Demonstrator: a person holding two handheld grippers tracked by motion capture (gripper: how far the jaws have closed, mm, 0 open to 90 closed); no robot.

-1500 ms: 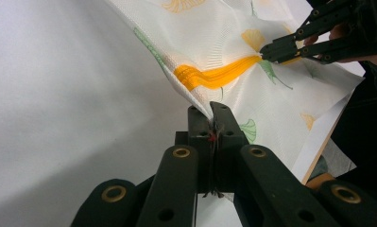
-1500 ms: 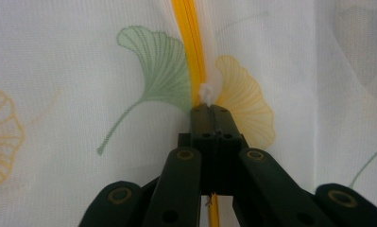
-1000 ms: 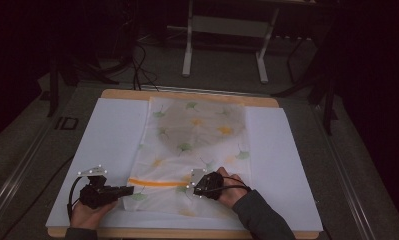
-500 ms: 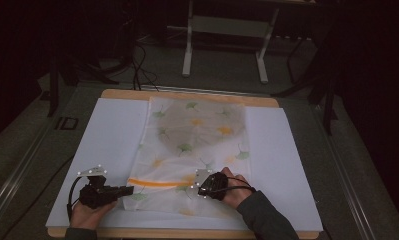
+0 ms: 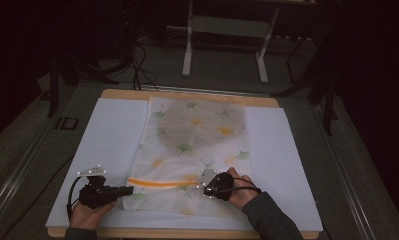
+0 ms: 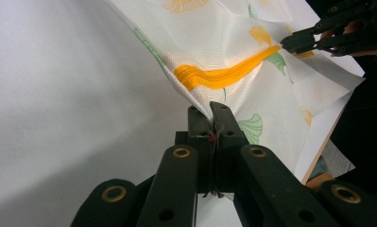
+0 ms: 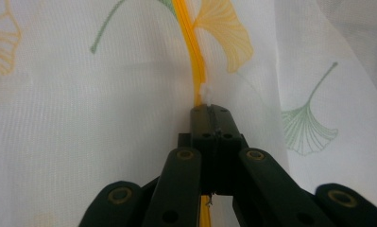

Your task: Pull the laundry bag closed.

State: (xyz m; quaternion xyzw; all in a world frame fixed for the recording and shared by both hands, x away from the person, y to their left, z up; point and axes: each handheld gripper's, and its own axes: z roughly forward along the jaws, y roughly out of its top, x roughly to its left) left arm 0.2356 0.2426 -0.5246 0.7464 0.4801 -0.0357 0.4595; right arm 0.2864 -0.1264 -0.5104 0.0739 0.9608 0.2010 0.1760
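A white mesh bag point(image 5: 197, 135) printed with green and yellow leaves lies flat on the white sheet point(image 5: 107, 135). An orange zipper point(image 5: 157, 182) runs across its near end. My left gripper point(image 5: 129, 189) lies at the bag's left edge, shut on the fabric point(image 6: 224, 42) just below the zipper's point(image 6: 219, 78) end, which it lifts into a fold. My right gripper point(image 5: 204, 186) sits on the zipper line farther right. Its jaws are shut at a small white pull point(image 7: 205, 92) on the zipper point(image 7: 191, 42). The left gripper view shows the right gripper point(image 6: 295, 41) at the zipper's far end.
The white sheet covers a wooden table point(image 5: 187, 95). A metal stand point(image 5: 227, 30) and cables point(image 5: 137, 60) are on the dark floor beyond the table. Bare white sheet lies on both sides of the bag.
My right gripper has edged slightly to the right along the zipper. The left gripper has stayed where it was.
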